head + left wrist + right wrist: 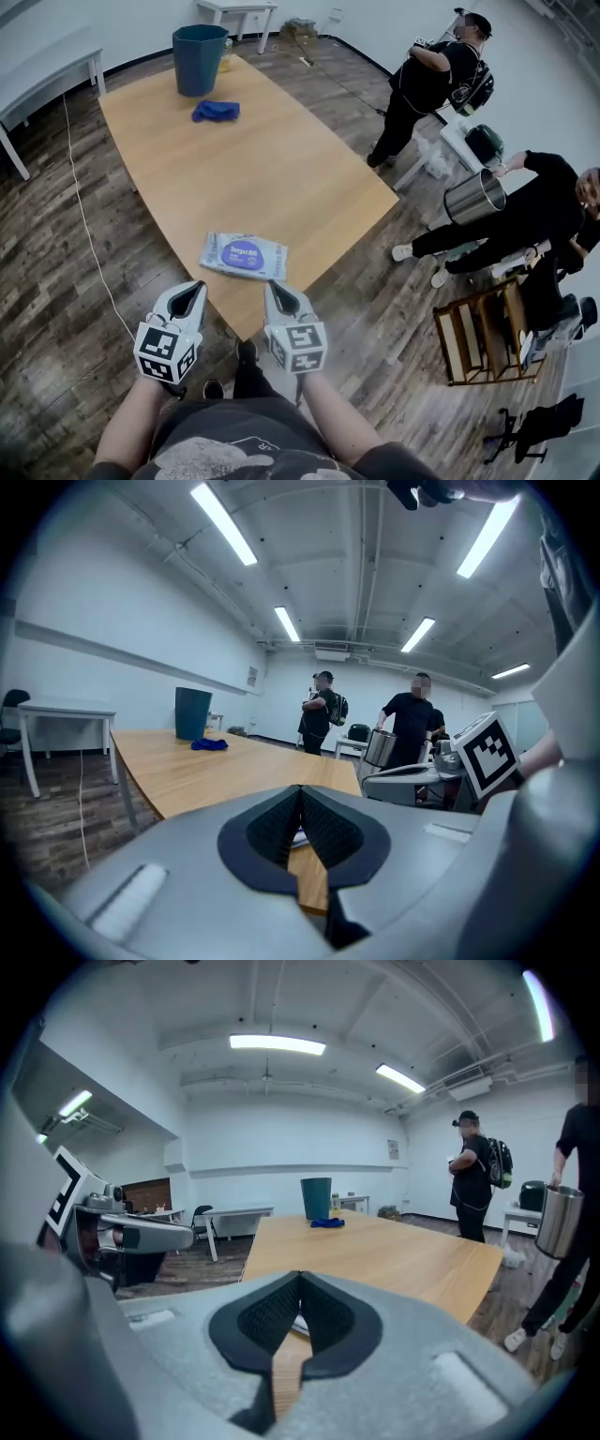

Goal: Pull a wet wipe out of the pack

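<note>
The left gripper point(192, 292) and the right gripper point(276, 289) were side by side at the near corner of the wooden table point(291, 178). Each had its jaws pressed together on nothing. The wet wipe pack point(244, 255) lay flat just ahead of them, in line with the gap between their tips and touching neither. At the table's far end stood a teal bin point(199, 58), with a blue cloth point(216, 111) beside it.
</note>
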